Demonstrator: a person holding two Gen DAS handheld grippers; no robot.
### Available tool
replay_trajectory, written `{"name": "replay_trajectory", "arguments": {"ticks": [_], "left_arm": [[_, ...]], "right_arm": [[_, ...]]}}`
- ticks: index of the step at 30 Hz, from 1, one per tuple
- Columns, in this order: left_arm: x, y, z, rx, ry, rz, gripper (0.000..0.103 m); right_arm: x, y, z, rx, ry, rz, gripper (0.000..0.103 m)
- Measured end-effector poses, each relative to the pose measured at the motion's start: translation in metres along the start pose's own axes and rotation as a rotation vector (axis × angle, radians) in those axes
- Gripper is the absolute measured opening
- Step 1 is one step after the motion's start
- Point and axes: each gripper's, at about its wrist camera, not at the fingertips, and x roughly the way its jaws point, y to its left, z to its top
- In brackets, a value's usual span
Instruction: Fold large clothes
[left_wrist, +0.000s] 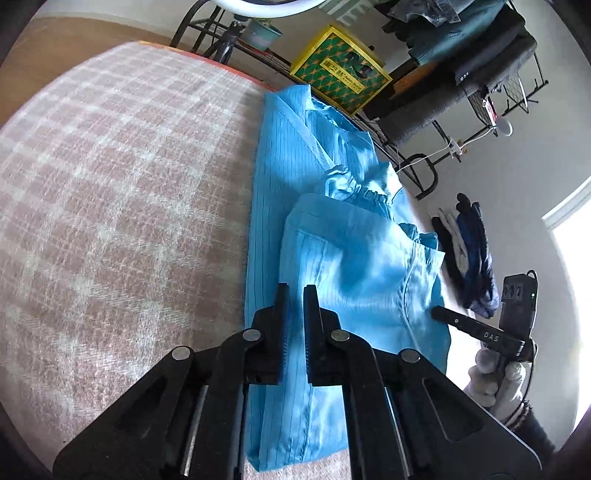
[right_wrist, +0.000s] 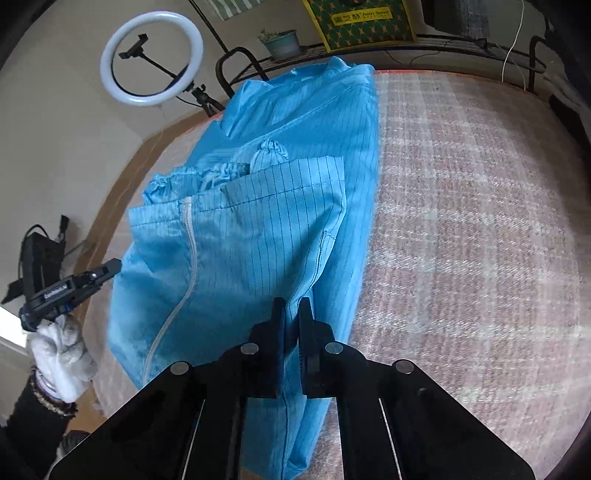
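Observation:
A large blue pinstriped garment (left_wrist: 332, 236) with a white zipper and gathered cuffs lies partly folded on the pink plaid bed cover (left_wrist: 110, 192). My left gripper (left_wrist: 295, 295) is shut on a fold of the garment's edge. My right gripper (right_wrist: 291, 306) is shut on a fold of the same garment (right_wrist: 258, 229) near its right edge. Each gripper shows in the other's view: the right gripper (left_wrist: 476, 328) at the garment's far side, the left gripper (right_wrist: 70, 288) at its left side, held by a white-gloved hand (right_wrist: 62, 350).
The plaid cover (right_wrist: 461, 240) spreads wide beside the garment. A black metal rack (left_wrist: 406, 147) with a yellow-green box (left_wrist: 340, 70) and piled clothes stands beyond the bed. A ring light (right_wrist: 151, 59) and a potted plant (right_wrist: 280, 42) stand behind. Dark gloves (left_wrist: 469, 254) lie near the garment.

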Motion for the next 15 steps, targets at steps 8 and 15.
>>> {"name": "replay_trajectory", "arguments": {"ticks": [8,15], "left_arm": [[-0.009,-0.036,-0.004,0.182,-0.010,-0.041,0.004],[0.052,-0.055,0.013,0.221,0.081,0.017,0.004]], "right_arm": [[-0.033,0.051,0.013,-0.216,-0.089,0.017,0.016],[0.006,0.048,0.017,-0.213,-0.010,0.043,0.016]]}}
